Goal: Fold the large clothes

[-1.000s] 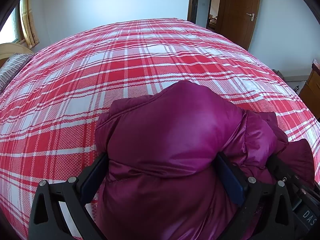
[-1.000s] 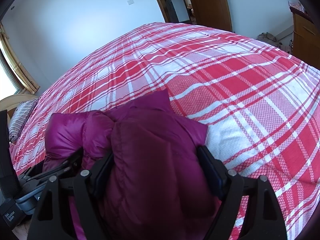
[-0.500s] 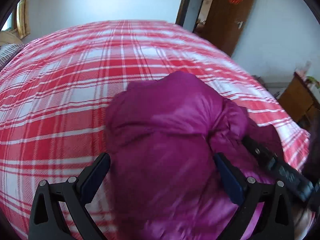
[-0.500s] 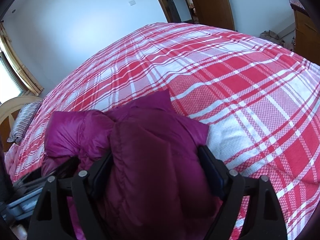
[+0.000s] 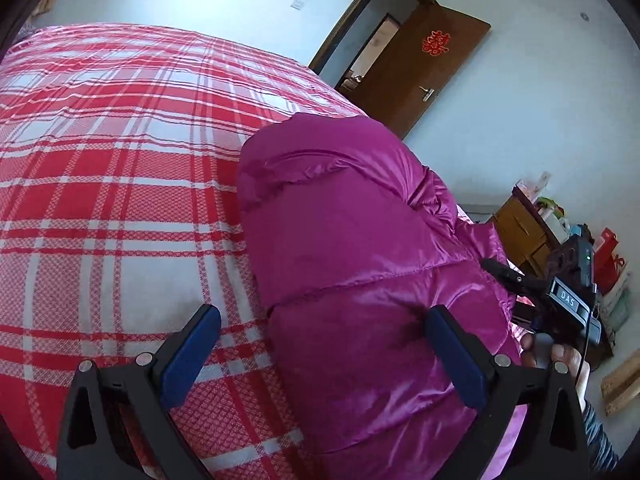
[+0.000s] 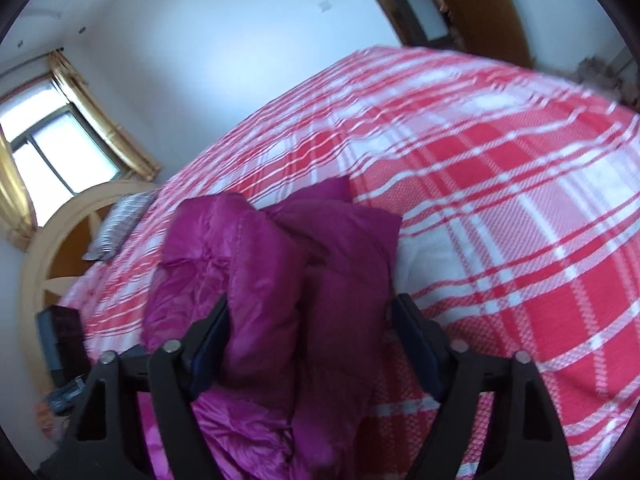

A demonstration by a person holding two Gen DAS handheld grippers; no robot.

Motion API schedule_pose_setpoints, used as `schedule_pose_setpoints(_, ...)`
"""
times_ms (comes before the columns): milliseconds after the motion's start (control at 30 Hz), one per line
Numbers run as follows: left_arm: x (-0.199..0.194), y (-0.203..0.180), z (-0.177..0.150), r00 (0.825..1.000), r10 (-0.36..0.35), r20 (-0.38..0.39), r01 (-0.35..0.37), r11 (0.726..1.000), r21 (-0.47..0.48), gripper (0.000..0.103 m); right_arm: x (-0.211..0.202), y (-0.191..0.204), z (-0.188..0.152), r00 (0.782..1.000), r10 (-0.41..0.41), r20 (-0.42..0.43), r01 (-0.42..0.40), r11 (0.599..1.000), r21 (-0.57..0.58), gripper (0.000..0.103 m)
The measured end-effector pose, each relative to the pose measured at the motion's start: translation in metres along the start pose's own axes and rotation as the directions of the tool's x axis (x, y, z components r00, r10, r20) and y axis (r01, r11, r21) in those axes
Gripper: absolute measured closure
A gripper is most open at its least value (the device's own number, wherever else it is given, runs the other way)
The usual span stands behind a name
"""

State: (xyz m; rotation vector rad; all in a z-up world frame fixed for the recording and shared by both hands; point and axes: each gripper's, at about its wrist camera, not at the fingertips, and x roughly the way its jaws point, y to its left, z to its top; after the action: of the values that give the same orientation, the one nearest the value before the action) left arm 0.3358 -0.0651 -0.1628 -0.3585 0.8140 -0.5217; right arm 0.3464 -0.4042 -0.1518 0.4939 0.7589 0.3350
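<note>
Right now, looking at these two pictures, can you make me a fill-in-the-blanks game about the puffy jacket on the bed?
1. The puffy down jacket is colored ____.
2. It lies on a bedspread with a red and white ____ pattern.
3. The brown door across the room stands ____.
4. In the left wrist view, the left hand-held gripper has only its ____ finger touching the jacket.

Missing words: magenta; plaid; open; right

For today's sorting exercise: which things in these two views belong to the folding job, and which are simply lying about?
Belong to the job:
magenta puffer jacket
left gripper
right gripper
plaid bed cover

Lying about:
striped pillow
wooden door
wooden cabinet
</note>
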Motion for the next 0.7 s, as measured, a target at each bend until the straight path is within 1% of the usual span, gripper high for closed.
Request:
schedule_pose_setpoints(33, 0.000, -0.001, 0.000, 1.000, -0.002, -0.007, 0.002, 1.000, 0.007, 0.001, 0.003, -0.004, 0.001, 0.999, 0.035, -0.014, -0.035, 0.999, 0.019, 0.028)
schedule_pose_setpoints(133, 0.005, -0.006, 0.002, 1.000, -0.022, -0.019, 0.022, 1.000, 0.016, 0.001, 0.016, -0.006, 0.001, 0.999, 0.023, -0.038, -0.023, 1.000, 0.009, 0.028)
schedule_pose_setpoints(200, 0.010, -0.011, 0.000, 0.998, -0.056, -0.032, 0.057, 0.998, 0.030, 0.001, 0.022, -0.011, 0.001, 0.998, 0.053, -0.023, -0.052, 0.998, 0.038, 0.023)
schedule_pose_setpoints(233, 0.015, -0.017, 0.000, 0.997, -0.068, -0.044, 0.070, 0.996, 0.046, 0.001, 0.024, -0.009, 0.001, 0.998, 0.066, -0.015, -0.065, 0.997, 0.038, 0.023)
schedule_pose_setpoints(267, 0.017, -0.023, -0.001, 0.995, -0.081, -0.050, 0.084, 0.995, 0.062, 0.002, 0.028, -0.004, 0.001, 0.996, 0.087, -0.028, -0.086, 0.996, 0.027, 0.033)
schedule_pose_setpoints(300, 0.016, -0.028, -0.004, 0.995, -0.087, -0.045, 0.090, 0.993, 0.072, 0.006, 0.031, -0.001, 0.001, 0.992, 0.113, -0.053, -0.112, 0.993, 0.020, 0.049)
schedule_pose_setpoints(333, 0.016, -0.032, -0.005, 0.995, -0.090, -0.041, 0.093, 0.992, 0.083, 0.010, 0.035, 0.001, 0.001, 0.987, 0.141, -0.073, -0.139, 0.990, 0.024, 0.053)
schedule_pose_setpoints(367, 0.015, -0.037, -0.005, 0.996, -0.083, -0.036, 0.086, 0.991, 0.098, 0.019, 0.037, 0.003, 0.001, 0.984, 0.159, -0.084, -0.157, 0.987, 0.035, 0.062)
schedule_pose_setpoints(400, 0.013, -0.040, -0.005, 0.997, -0.074, -0.028, 0.077, 0.991, 0.107, 0.033, 0.039, 0.003, 0.001, 0.979, 0.182, -0.095, -0.178, 0.983, 0.050, 0.069)
schedule_pose_setpoints(433, 0.010, -0.042, -0.005, 0.997, -0.071, -0.019, 0.072, 0.991, 0.115, 0.038, 0.041, 0.001, 0.002, 0.972, 0.214, -0.099, -0.206, 0.975, 0.080, 0.073)
schedule_pose_setpoints(467, 0.006, -0.046, -0.005, 0.998, -0.066, -0.008, 0.066, 0.990, 0.125, 0.048, 0.040, -0.001, 0.001, 0.966, 0.241, -0.098, -0.231, 0.967, 0.104, 0.077)
schedule_pose_setpoints(500, 0.001, -0.049, -0.004, 0.998, -0.057, 0.000, 0.057, 0.988, 0.141, 0.056, 0.039, -0.001, 0.000, 0.962, 0.259, -0.092, -0.248, 0.962, 0.115, 0.079)
schedule_pose_setpoints(567, -0.011, -0.055, -0.003, 0.999, -0.041, 0.027, 0.035, 0.984, 0.174, 0.064, 0.034, 0.005, -0.001, 0.958, 0.275, -0.080, -0.266, 0.957, 0.114, 0.080)
schedule_pose_setpoints(633, -0.032, -0.061, -0.002, 0.998, -0.018, 0.057, 0.007, 0.981, 0.192, 0.066, 0.029, 0.015, 0.000, 0.949, 0.308, -0.064, -0.299, 0.946, 0.122, 0.081)
schedule_pose_setpoints(700, -0.054, -0.055, -0.001, 0.996, -0.004, 0.087, -0.012, 0.982, 0.186, 0.067, 0.026, 0.029, 0.003, 0.939, 0.337, -0.064, -0.330, 0.938, 0.107, 0.081)
